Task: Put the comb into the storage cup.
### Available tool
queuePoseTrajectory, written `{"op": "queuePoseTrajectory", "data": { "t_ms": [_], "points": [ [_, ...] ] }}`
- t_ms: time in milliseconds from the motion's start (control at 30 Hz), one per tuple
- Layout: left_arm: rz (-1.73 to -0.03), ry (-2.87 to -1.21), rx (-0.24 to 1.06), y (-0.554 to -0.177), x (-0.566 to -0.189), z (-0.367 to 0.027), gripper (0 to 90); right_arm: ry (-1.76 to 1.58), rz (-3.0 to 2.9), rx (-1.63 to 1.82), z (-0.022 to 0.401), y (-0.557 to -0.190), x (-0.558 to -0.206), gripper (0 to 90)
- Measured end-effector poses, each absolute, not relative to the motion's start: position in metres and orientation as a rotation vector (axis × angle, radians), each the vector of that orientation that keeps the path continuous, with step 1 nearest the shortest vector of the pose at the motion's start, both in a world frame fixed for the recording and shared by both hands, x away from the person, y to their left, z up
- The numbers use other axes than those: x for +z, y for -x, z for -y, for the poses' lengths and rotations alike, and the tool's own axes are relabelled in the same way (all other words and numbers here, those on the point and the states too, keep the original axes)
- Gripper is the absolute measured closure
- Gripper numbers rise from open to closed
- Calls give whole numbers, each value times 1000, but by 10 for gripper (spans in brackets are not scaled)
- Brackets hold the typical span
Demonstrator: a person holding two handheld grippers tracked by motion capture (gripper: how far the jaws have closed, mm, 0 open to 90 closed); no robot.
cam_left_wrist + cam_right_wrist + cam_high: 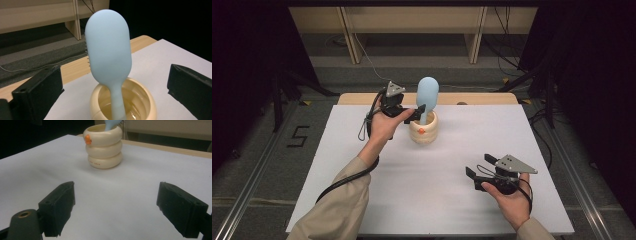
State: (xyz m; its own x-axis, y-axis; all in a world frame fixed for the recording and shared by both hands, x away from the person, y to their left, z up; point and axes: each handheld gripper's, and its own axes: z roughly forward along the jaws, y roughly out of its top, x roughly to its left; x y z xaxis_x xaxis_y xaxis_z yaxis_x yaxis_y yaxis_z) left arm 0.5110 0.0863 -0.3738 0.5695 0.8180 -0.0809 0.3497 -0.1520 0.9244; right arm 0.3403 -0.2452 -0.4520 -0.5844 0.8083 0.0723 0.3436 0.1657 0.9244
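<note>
I read the brush as seated: handle down in the cup, pale-blue head up and leaning slightly, so the rim carries it w/o any grip. The cup stands upright at the far-centre of the desk, orange mark toward me. Left tongs sit just beside the brush, level w/ its neck, jaws wide apart; in the left gripper view the head stands between the jaws, no pad touching. My judgement: a release posn, clear to back off. Right tongs hover low at near right, well apart from the cup, jaws apart, nothing between them, kept out of the way as standby.
</note>
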Motion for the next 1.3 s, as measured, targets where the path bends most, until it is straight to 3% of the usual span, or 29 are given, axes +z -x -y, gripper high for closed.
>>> {"op": "queuePoseTrajectory", "data": {
  "t_ms": [1300],
  "points": [
    [-872, -1787, 549, -452, -397, -125, 0, -1102, -1976, 1390, 254, -340, -446, 159]
  ]
}}
